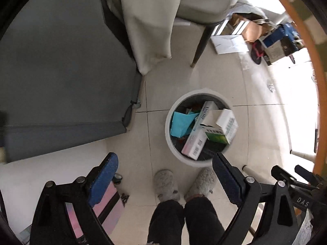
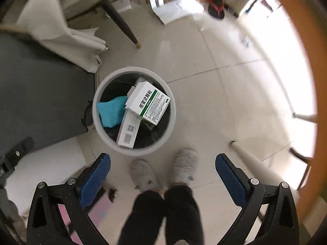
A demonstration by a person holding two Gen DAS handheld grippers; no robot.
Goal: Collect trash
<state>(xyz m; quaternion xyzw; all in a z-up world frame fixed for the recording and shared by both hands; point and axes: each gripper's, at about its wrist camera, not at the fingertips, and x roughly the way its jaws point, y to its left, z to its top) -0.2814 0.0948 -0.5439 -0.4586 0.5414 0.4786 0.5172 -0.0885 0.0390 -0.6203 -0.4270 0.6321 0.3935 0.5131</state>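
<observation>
A round white trash bin (image 1: 168,126) (image 2: 96,110) with a black liner stands on the tiled floor below both grippers. Inside lie a white and green medicine box (image 1: 222,126) (image 2: 150,104), a long white box (image 1: 194,140) (image 2: 128,130) and a teal paper (image 1: 180,122) (image 2: 111,111). My left gripper (image 1: 165,164) is open and empty, held high above the bin's near side. My right gripper (image 2: 163,163) is open and empty, above the floor just in front of the bin. The right gripper also shows in the left wrist view (image 1: 294,175).
The person's grey slippers (image 1: 166,183) (image 2: 185,166) stand next to the bin. A dark grey mat (image 1: 61,71) lies to the left. A chair leg (image 1: 201,45) (image 2: 122,24), a hanging cloth (image 1: 151,20), floor clutter (image 1: 255,32) and an orange table edge (image 2: 314,81) surround the spot.
</observation>
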